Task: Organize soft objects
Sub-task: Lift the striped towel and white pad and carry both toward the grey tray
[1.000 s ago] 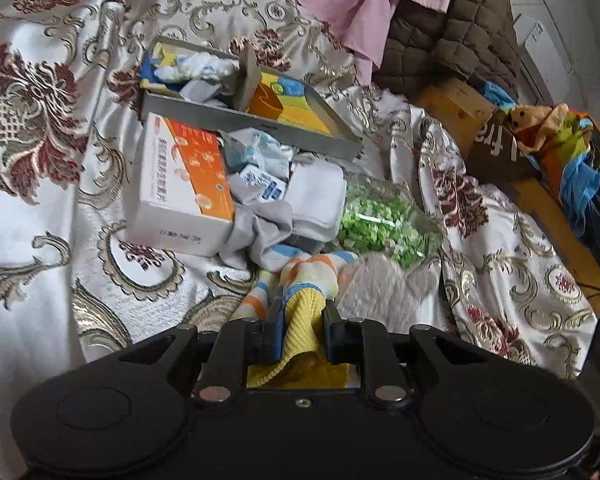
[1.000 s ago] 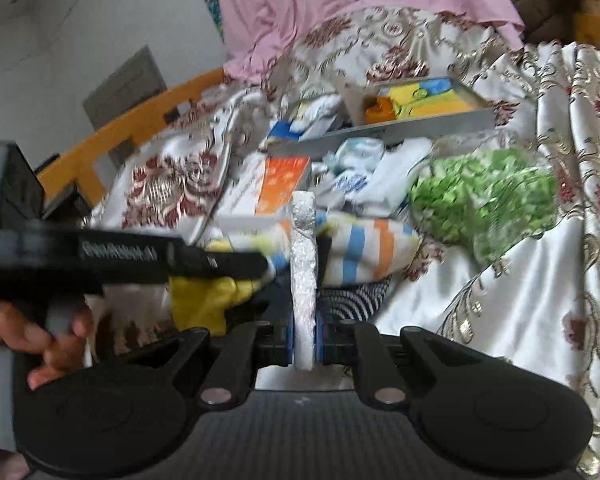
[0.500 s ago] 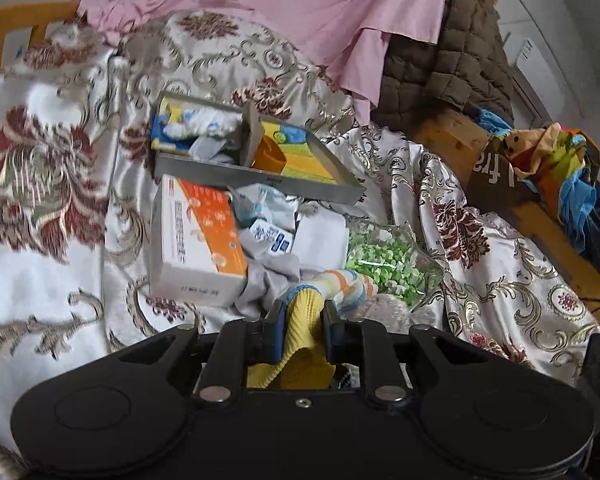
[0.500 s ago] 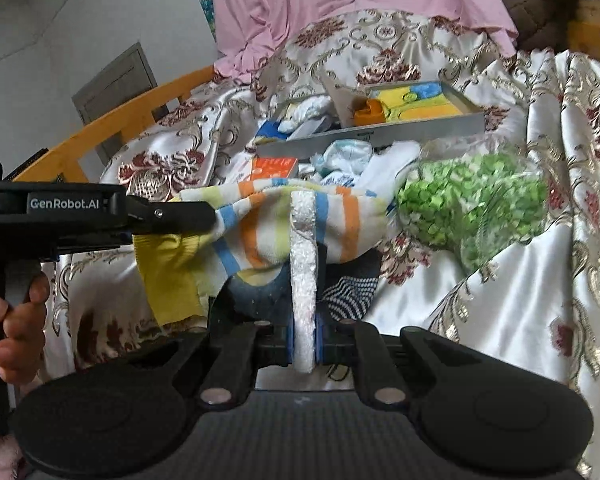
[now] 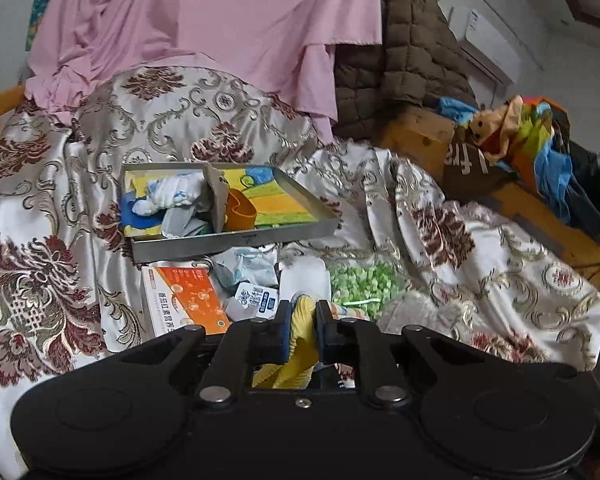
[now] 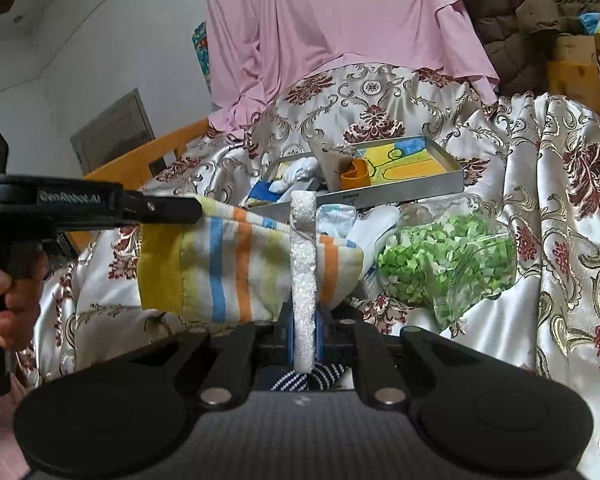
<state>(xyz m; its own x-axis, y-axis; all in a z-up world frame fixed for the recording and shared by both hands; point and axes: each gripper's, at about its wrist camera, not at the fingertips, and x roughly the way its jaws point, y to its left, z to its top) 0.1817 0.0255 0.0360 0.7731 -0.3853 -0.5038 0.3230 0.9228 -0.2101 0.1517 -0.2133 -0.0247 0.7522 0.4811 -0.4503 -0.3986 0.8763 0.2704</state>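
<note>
My left gripper [image 5: 303,322] has its jaws pressed onto the yellow end of the striped towel [image 6: 236,268], and my right gripper [image 6: 303,328] has its jaws closed on a white foam strip [image 6: 303,264] that stands upright between them, in front of the towel's other end. In the right wrist view the towel hangs spread between the two tools, lifted off the floral satin cover [image 5: 52,208], with the left gripper [image 6: 188,210] entering from the left at its upper corner. Ahead of both tools, the grey metal tray [image 5: 236,240] lies on the cover with its near wall facing me; it holds a white cloth [image 5: 172,194] in the left part and an orange cup [image 5: 240,212] beside a tilted grey divider. Between that wall and my jaws lie an orange-and-white box [image 5: 184,300], small packets [image 5: 256,298] and a clear bag of green pieces [image 6: 448,264], which sits just right of the towel's free end. A pink cloth [image 5: 204,28] drapes behind the tray, and a brown quilted jacket [image 5: 404,68] stands to its right. A wooden rail [image 6: 140,160] bounds the left side. Bare cover lies open to the left of the box and to the right of the bag.
</note>
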